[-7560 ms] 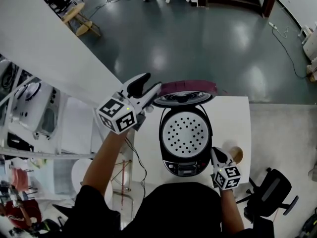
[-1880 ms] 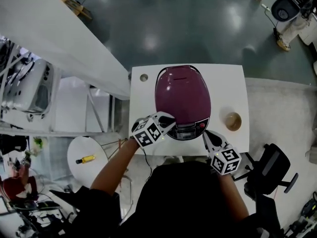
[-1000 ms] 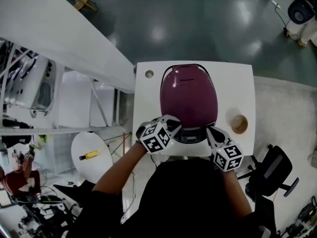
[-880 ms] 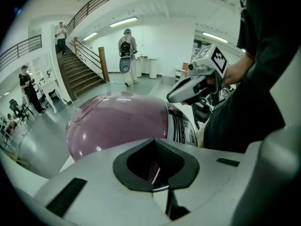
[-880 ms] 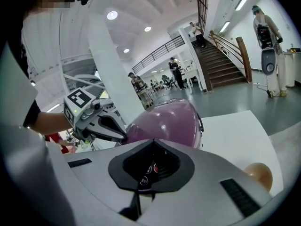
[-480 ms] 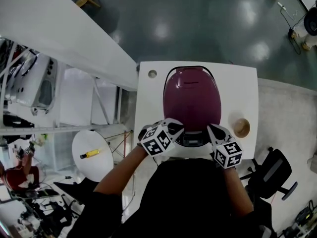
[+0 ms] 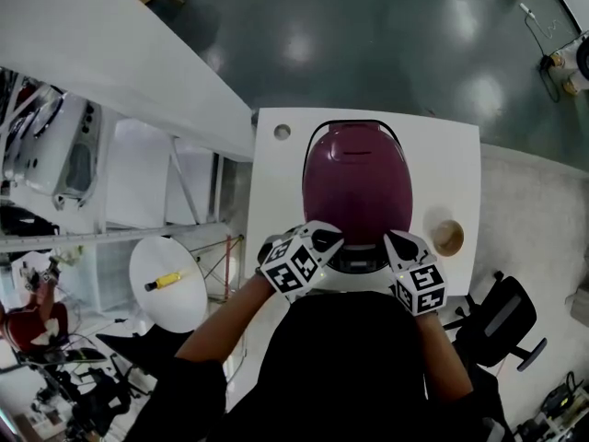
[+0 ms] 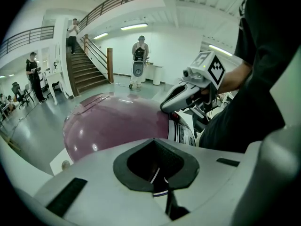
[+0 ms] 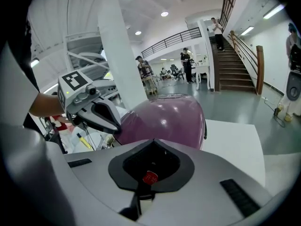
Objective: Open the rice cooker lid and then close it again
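The rice cooker stands on the white table (image 7: 457, 157) with its purple lid (image 7: 357, 182) down. My left gripper (image 7: 324, 239) is shut with nothing in it, its tips at the front left edge of the lid beside the control panel (image 7: 359, 261). At the front right edge my right gripper (image 7: 398, 240) is also shut and holds nothing. The left gripper view has the lid (image 8: 113, 124) ahead and the right gripper (image 8: 175, 101) across it. In the right gripper view, beyond the shut right gripper (image 9: 148, 175), are a red button (image 9: 150, 177), the lid (image 9: 164, 119) and the left gripper (image 9: 109, 121).
A small brown cup (image 7: 448, 237) sits on the table right of the cooker, and a round hole (image 7: 282, 132) is at the table's far left corner. Left of the table stands a round white stool (image 7: 167, 295) with a yellow item (image 7: 160, 282). A black office chair (image 7: 497, 325) is at the right.
The lid, raised in the oldest frame, is down. Over the last second the right gripper edged in to the cooker's front right; the left gripper stayed put.
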`<act>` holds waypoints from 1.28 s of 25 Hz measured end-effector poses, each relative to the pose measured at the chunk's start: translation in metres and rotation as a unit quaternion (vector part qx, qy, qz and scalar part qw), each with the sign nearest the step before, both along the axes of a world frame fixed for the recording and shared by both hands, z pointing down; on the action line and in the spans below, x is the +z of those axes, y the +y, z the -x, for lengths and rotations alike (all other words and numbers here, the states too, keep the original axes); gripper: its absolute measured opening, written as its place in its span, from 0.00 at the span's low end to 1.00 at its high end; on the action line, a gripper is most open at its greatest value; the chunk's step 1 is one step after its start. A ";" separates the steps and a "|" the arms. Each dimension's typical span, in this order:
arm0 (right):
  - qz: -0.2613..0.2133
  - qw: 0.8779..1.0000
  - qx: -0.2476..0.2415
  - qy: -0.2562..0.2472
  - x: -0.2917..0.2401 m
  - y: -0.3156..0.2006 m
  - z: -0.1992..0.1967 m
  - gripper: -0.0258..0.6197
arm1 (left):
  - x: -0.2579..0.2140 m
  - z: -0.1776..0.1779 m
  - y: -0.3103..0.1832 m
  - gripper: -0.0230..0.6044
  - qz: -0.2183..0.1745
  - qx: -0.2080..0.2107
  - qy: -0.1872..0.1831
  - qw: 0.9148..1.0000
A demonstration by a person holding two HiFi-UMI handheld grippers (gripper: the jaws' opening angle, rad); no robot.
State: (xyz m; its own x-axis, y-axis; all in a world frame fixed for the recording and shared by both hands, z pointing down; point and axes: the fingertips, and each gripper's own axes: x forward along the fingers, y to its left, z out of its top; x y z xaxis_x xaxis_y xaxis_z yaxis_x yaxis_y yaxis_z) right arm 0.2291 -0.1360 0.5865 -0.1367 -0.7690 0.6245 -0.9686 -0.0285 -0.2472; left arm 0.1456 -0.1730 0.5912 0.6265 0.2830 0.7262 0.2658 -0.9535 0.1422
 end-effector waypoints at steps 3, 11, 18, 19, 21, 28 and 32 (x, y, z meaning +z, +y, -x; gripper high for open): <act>0.001 1.000 0.004 -0.015 0.001 -0.001 0.001 0.04 | 0.000 0.000 0.000 0.04 0.001 0.001 0.001 1.000; -0.026 0.999 0.011 -0.034 -0.009 -0.004 0.006 0.04 | 0.001 0.002 -0.003 0.04 -0.035 -0.037 0.027 0.998; -0.080 0.997 0.020 -0.012 -0.049 0.016 0.028 0.04 | -0.020 0.017 0.017 0.04 -0.018 -0.089 0.077 0.993; -0.080 0.997 0.019 -0.002 -0.052 0.022 0.033 0.04 | -0.023 0.022 0.020 0.04 -0.017 -0.096 0.084 0.992; -0.079 0.997 0.013 0.015 -0.057 0.032 0.044 0.04 | -0.027 0.033 0.025 0.04 -0.012 -0.114 0.096 0.989; -0.088 0.996 0.012 0.010 -0.068 0.072 0.094 0.04 | -0.042 0.088 0.054 0.04 0.032 -0.195 0.143 0.970; -0.068 0.998 0.012 0.017 -0.061 0.094 0.117 0.04 | -0.031 0.114 0.071 0.04 0.069 -0.233 0.171 0.955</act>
